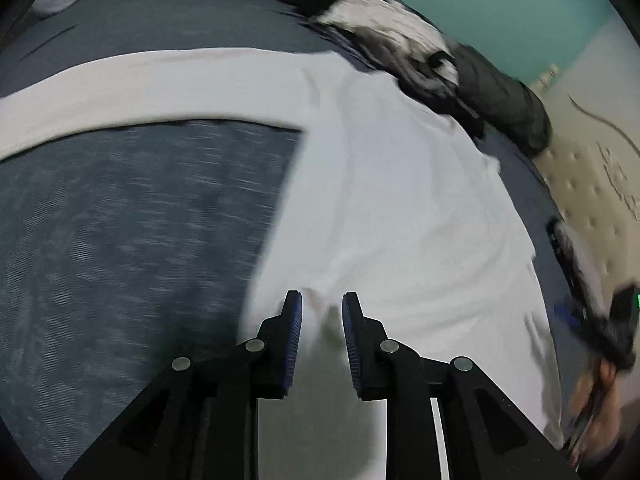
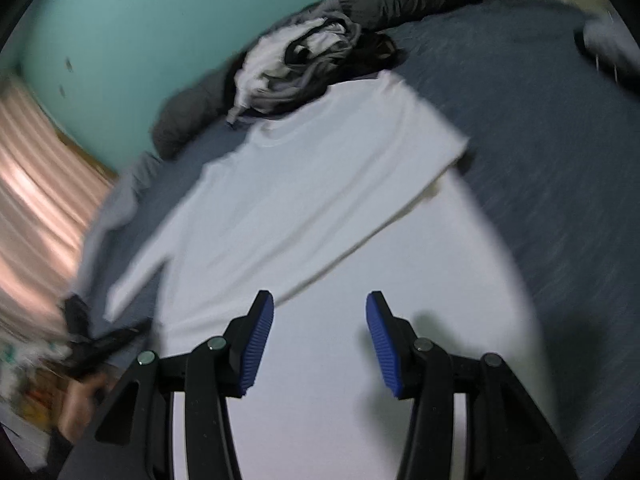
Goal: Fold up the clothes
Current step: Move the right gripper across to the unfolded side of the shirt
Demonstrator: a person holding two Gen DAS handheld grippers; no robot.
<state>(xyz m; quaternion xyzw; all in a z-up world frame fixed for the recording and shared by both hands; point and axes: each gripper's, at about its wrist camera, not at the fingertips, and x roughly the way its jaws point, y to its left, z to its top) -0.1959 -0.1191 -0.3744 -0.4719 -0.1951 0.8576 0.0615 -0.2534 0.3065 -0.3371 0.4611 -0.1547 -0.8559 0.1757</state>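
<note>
Blue bedding (image 1: 132,240) carries a white long-sleeved shirt (image 2: 304,184) spread flat, laundry heap (image 2: 296,64) at twelve o'clock. Left gripper (image 1: 322,312) slightly parted, right gripper (image 2: 320,312) spread, both empty; folding seems barely begun, next needs pinching a sleeve

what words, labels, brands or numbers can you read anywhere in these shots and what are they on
None can be read.
The white shirt shows no print or tag.
The pale quilted mattress has dark marks at its edge, too blurred to tell whether they are writing.
The pile of clothes shows no legible label.
</note>
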